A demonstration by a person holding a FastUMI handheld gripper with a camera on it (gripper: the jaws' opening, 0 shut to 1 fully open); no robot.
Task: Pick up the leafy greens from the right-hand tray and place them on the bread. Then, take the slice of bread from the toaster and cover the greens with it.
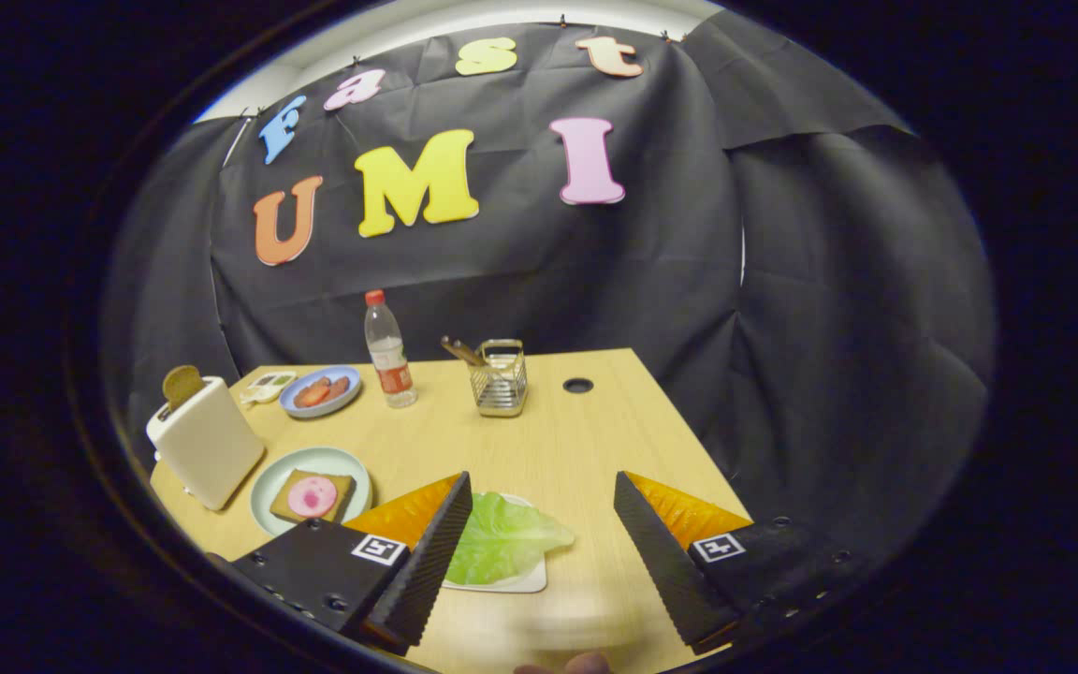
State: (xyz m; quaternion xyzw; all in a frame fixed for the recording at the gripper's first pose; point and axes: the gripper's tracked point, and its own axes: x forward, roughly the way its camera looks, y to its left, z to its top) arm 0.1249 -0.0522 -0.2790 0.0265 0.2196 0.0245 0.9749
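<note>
- The gripper is hanging over the wooden table with its fingers spread wide apart, grasping nothing.
- The leafy greens are lying on a white tray between the fingers, touching the left one's inner edge.
- A plate is sitting beyond the left finger, holding bread topped with a pink slice.
- The toaster is standing just beside that plate, a brown slice of bread sticking up from it.
- A blue dish, a bottle and a wire basket are standing farther back.
</note>
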